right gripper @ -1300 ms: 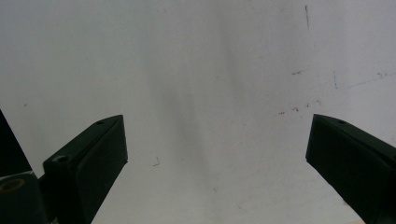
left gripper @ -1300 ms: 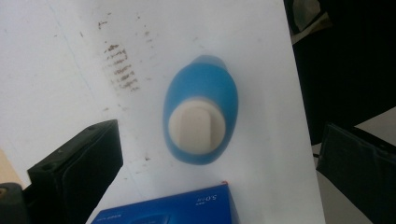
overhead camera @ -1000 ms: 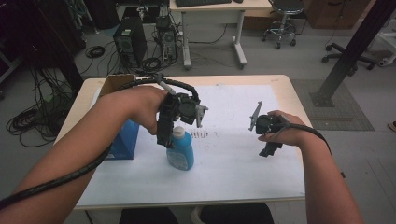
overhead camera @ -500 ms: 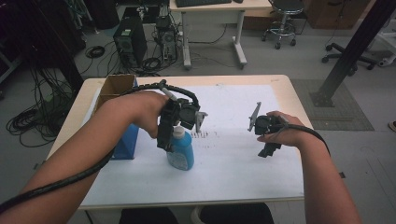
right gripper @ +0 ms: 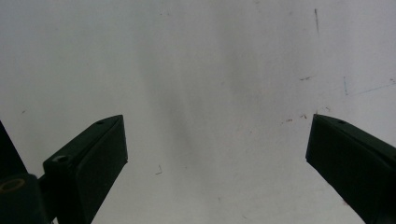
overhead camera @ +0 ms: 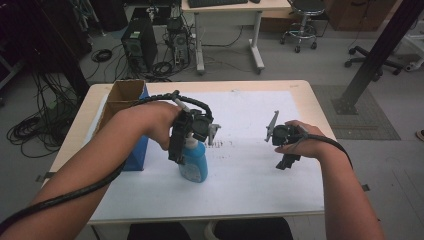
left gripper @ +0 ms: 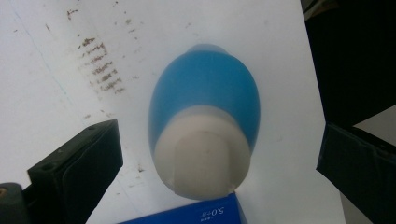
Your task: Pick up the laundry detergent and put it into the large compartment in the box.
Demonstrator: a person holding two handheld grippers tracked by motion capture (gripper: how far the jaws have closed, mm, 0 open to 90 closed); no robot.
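Note:
A blue bottle [overhead camera: 195, 165] with a white cap [left gripper: 203, 161] stands upright on the white paper, next to a blue box [overhead camera: 136, 150]. My left gripper [overhead camera: 184, 150] points down over the bottle. In the left gripper view its jaws are wide apart on either side of the cap, not touching it, so the left gripper [left gripper: 219, 135] is open. My right gripper [overhead camera: 286, 159] hovers over bare paper at the right, well away from the bottle. The right gripper [right gripper: 215, 135] is open with nothing between its jaws.
White paper [overhead camera: 260, 190] with dark smudges [overhead camera: 227, 144] covers most of the wooden table [overhead camera: 305, 90]. An open cardboard box [overhead camera: 125, 92] sits at the back left behind the blue box. Desks, cables, a computer tower and chairs stand on the floor beyond.
My left gripper has sunk slightly over the bottle's top. The right gripper has stayed where it was.

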